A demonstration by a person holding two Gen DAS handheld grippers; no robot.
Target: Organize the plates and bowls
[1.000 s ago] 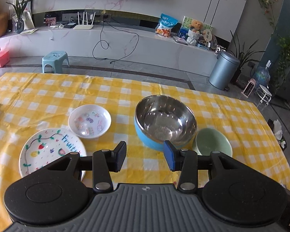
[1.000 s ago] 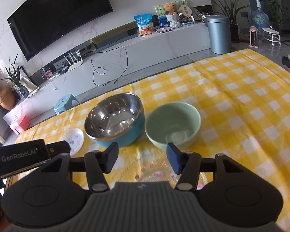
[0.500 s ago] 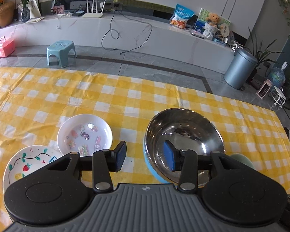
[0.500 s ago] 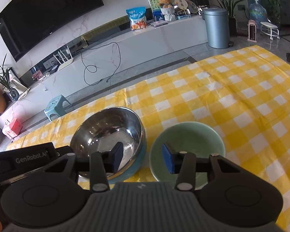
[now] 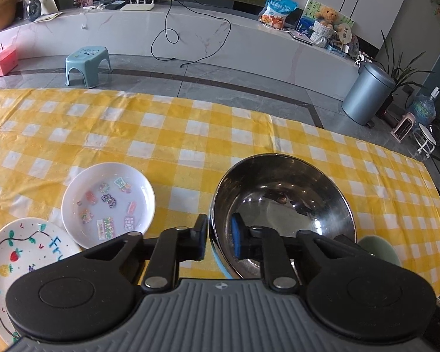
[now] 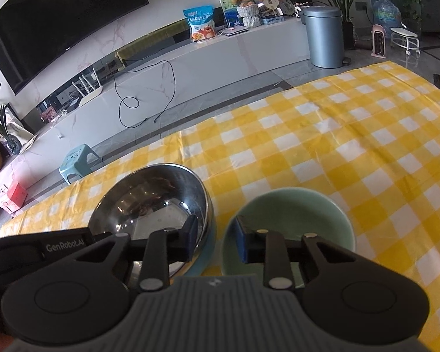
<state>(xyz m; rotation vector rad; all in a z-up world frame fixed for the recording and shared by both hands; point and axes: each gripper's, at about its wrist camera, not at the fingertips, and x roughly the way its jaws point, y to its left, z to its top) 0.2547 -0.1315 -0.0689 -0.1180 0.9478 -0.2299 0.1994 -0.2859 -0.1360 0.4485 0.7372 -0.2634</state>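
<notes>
A steel bowl [image 5: 281, 205] with a blue outer wall stands on the yellow checked tablecloth [image 5: 190, 135]. My left gripper [image 5: 219, 240] straddles its left rim. Its jaws are closing, one pad outside and one inside, both against the wall. Just right of the steel bowl [image 6: 149, 202] stands a pale green bowl [image 6: 296, 220], almost touching it. My right gripper [image 6: 217, 237] is closing too: its right finger is inside the green bowl and its left finger hangs over the steel bowl's right rim, with the pads still apart from the green rim.
A small white plate with stickers [image 5: 108, 205] lies left of the steel bowl, and a painted plate [image 5: 23, 264] lies at the near left. The far table edge drops to a tiled floor with a blue stool [image 5: 86, 66] and a grey bin [image 5: 366, 94].
Both grippers moved forward and down onto the bowls. Their jaws narrowed: the left now spans the steel bowl's rim, and the right came over the green bowl's left rim.
</notes>
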